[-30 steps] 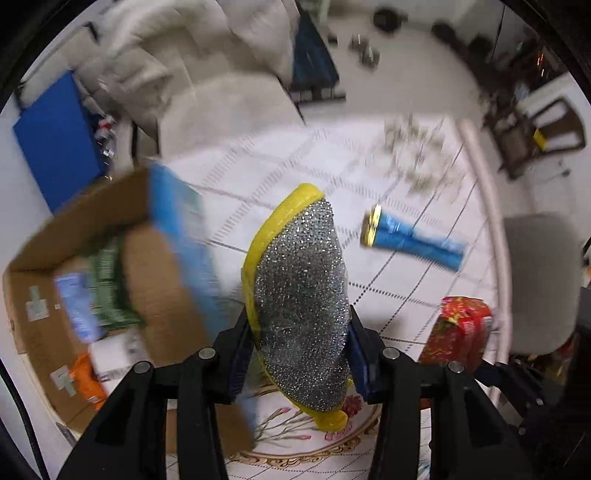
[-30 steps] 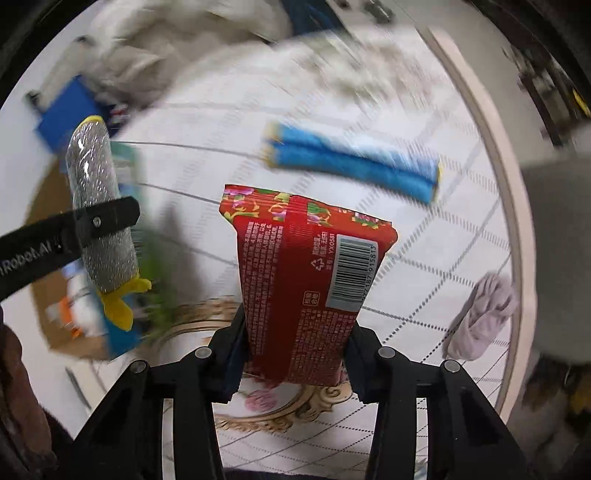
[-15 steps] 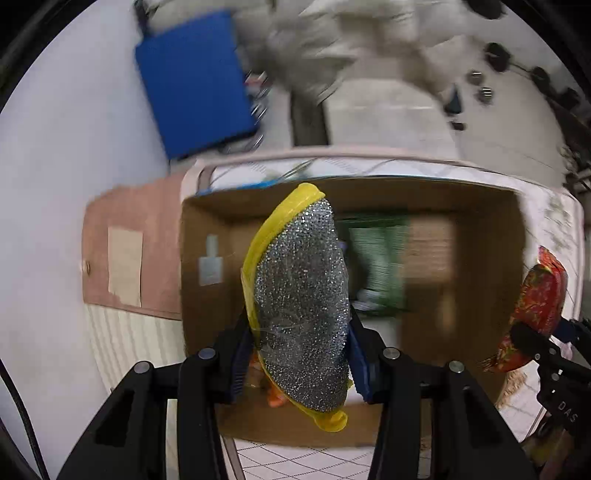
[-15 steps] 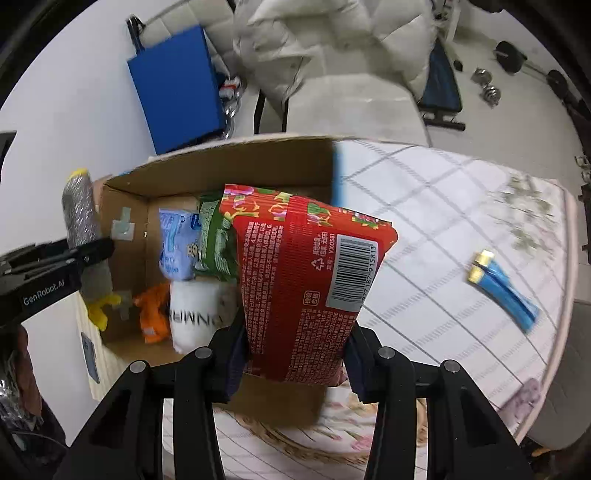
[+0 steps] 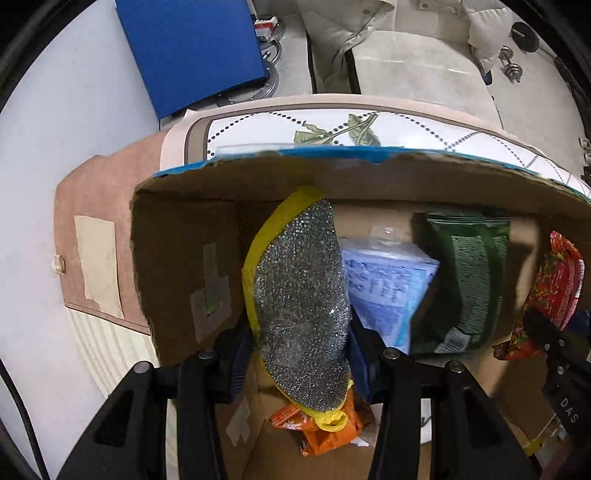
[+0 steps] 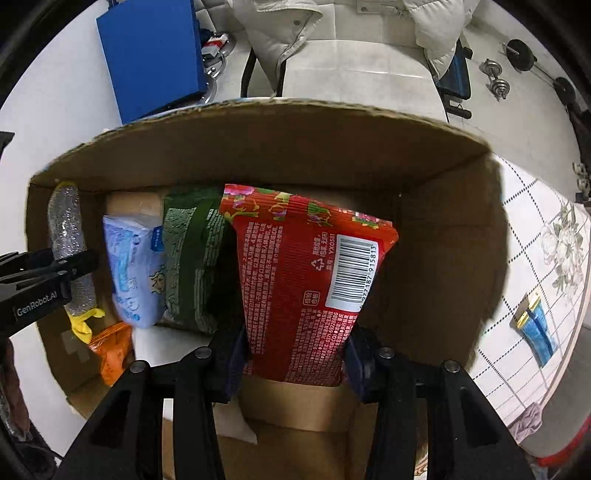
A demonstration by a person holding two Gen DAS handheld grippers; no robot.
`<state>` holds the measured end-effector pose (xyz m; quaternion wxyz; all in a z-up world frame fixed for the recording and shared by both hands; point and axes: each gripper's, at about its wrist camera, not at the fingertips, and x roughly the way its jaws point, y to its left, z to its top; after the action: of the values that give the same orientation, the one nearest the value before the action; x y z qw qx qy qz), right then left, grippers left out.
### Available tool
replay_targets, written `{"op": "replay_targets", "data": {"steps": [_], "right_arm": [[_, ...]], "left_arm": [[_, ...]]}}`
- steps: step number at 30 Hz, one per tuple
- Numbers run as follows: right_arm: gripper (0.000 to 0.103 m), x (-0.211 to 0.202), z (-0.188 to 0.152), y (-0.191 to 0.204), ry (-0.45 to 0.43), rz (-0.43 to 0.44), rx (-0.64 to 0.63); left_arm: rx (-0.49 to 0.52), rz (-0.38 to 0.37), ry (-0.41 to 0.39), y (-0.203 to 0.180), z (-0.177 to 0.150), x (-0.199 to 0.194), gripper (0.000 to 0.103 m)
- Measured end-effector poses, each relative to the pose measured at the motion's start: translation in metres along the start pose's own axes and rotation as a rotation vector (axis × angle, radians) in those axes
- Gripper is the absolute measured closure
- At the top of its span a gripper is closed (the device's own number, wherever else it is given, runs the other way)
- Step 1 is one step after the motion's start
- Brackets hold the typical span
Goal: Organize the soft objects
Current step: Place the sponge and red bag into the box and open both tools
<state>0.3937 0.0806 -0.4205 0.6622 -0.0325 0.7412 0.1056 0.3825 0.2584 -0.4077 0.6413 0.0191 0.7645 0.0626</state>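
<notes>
While you held both tools over the open brown cardboard box (image 6: 443,266), your left gripper (image 5: 301,354) was clamped on the silver glittery scouring sponge with a yellow edge and yellow hanging loop (image 5: 301,306), its pads pressing both flat sides. That sponge stood on end between the fingers at the box's left end, close to the taped cardboard wall, and its loop hung just above an orange snack packet (image 5: 325,432) lying on the box floor. Your right gripper (image 6: 295,354) was clamped on the red printed plastic food packet with a white barcode label (image 6: 306,280), which stood upright between its pads over the middle of the box. Just left of that red packet, a dark green packet (image 6: 192,258) leaned against the far wall, and a pale blue soft pack of tissues (image 6: 133,269) leaned beside it. From the right wrist camera you could see the sponge (image 6: 68,254) pinched in the other tool at the far left of the box. Beyond the box's right wall lay a white tablecloth with a dotted grid and flower print (image 6: 535,295), with a blue tube with a gold end (image 6: 537,328) resting on it well apart from the box. Behind the box stood a blue flat panel (image 6: 151,55) and a cream padded jacket (image 6: 295,26) draped over a seat.
</notes>
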Motion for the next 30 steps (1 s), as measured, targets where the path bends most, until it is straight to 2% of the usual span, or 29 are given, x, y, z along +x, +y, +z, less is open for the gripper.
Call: {"op": "replay_targets", "data": {"steps": [4,6,8,10,11,12,13,16,19,30], "right_arm": [[0.055,0.009,0.006,0.006,0.021,-0.033,-0.014],[0.054,0.011,0.008,0.009,0.035,-0.07,-0.029],[0.046,0.011,0.009,0.009,0.046,-0.063,-0.023],[0.03,0.006,0.009,0.01,0.044,-0.017,-0.008],[0.025,0.003,0.008,0.012,0.039,-0.014,-0.011],[0.007,0.0,0.008,0.015,0.032,-0.02,-0.017],[0.002,-0.004,0.007,0.018,0.02,-0.027,-0.022],[0.001,-0.013,0.003,0.02,0.011,-0.006,-0.007],[0.0,-0.027,-0.003,0.023,-0.026,-0.038,-0.009],[0.0,-0.081,-0.066,0.02,-0.161,-0.075,-0.021]], "left_arm": [[0.012,0.012,0.017,0.002,0.004,0.006,0.058],[-0.013,-0.021,0.02,0.007,0.004,0.005,0.056],[-0.04,-0.022,-0.003,0.012,0.003,-0.002,0.049],[-0.058,-0.043,-0.031,0.014,0.001,-0.012,0.032],[-0.069,-0.072,-0.04,0.015,0.0,-0.017,0.03],[-0.071,-0.085,-0.048,0.015,-0.001,-0.021,0.03],[-0.064,-0.087,-0.059,0.015,-0.002,-0.026,0.028],[-0.053,-0.097,-0.096,0.013,-0.009,-0.042,0.011],[-0.046,-0.102,-0.131,0.011,-0.019,-0.057,0.002],[-0.057,-0.119,-0.29,-0.003,-0.091,-0.099,0.001]]}}
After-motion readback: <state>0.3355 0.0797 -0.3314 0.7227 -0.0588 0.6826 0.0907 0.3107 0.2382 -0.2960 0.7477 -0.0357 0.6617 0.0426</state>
